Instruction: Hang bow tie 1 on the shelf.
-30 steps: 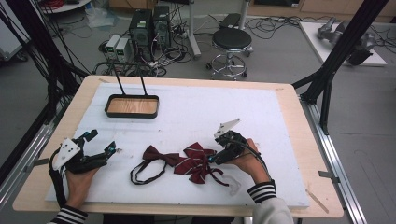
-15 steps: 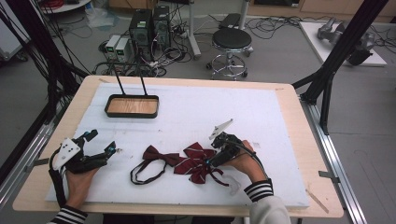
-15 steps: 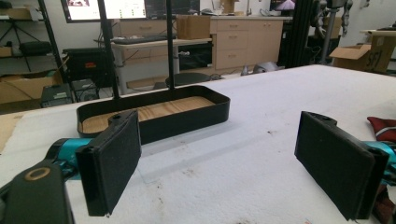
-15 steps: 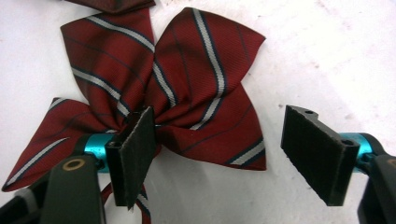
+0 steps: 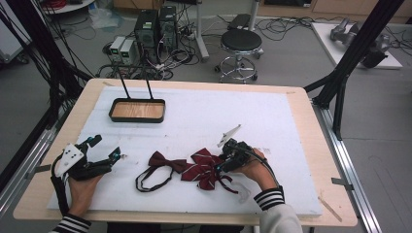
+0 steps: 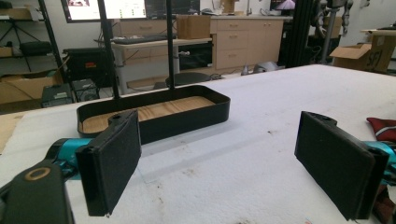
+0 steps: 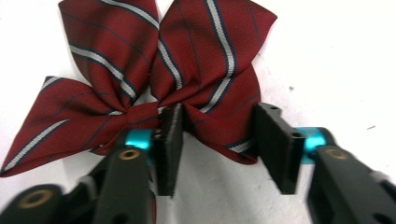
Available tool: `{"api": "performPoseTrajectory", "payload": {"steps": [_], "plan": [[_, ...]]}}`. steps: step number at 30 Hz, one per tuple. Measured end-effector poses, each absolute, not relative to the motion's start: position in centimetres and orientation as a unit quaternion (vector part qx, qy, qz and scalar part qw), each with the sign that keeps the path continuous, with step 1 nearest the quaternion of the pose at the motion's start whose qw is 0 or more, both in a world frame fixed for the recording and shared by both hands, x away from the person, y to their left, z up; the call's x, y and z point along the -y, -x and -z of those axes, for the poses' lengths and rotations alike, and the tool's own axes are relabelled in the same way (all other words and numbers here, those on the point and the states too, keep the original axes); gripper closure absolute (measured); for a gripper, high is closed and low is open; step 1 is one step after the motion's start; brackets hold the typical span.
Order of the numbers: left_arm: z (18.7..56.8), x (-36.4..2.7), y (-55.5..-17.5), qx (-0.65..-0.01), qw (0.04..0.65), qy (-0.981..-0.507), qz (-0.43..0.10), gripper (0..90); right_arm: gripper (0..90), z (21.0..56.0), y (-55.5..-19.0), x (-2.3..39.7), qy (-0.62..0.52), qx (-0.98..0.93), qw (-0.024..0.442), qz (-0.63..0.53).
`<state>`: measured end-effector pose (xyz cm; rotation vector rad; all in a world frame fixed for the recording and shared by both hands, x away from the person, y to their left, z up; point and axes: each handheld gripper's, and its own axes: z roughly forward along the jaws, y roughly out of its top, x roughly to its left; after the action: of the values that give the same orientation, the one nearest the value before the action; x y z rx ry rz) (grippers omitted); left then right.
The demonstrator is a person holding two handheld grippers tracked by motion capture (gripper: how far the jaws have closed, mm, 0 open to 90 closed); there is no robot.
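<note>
The right gripper (image 7: 217, 149) is standing with its two black padded jaws partly apart and set down over the striped dark-red fabric bow tie (image 7: 154, 70); they have just been closing, and one lobe of the bow is lying between them, the left pad sitting right beside the knot while the right pad is resting at the lobe's outer edge. Whether the pads are already pressing on the cloth is hard to judge from this close angle, though a gap seems to be remaining at the right pad. In the high view the right gripper (image 5: 224, 162) is meeting the striped bow tie (image 5: 204, 167) at its right side, near the front middle of the white foam-covered table (image 5: 272, 116), with the person's right hand (image 5: 255, 167) wrapping the tool from behind. Just to the left, touching or nearly touching the striped bow, a plain dark-red bow tie with a black neck strap (image 5: 160, 167) is lying flat. The left gripper (image 6: 233, 172) is holding its jaws wide apart with nothing between them, hovering low over the bare white surface; in the high view the left gripper (image 5: 104, 158) is sitting near the table's front left, well apart from both ties. Farther back, a shallow black oval tray with a wooden floor (image 5: 112, 112) is standing toward the rear left.
</note>
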<state>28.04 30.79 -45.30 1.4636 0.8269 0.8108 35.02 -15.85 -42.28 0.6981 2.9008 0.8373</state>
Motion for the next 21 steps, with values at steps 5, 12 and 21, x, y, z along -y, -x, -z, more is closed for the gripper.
{"api": "performPoseTrajectory", "payload": {"steps": [5,12,21], "plan": [[45.30,-30.77,-28.03,-0.356,0.595,-0.630,-0.349,15.0,69.6,42.25,-34.99,15.94,-0.233,-0.936,0.030,-0.263],[45.30,-30.78,-28.03,-0.356,0.595,-0.630,-0.349,15.0,85.5,42.07,-34.63,15.61,-0.238,-0.938,0.035,-0.249],[45.29,-30.75,-28.00,-0.354,0.594,-0.632,-0.351,15.0,86.3,41.68,-34.36,15.76,-0.244,-0.928,0.034,-0.279]]}}
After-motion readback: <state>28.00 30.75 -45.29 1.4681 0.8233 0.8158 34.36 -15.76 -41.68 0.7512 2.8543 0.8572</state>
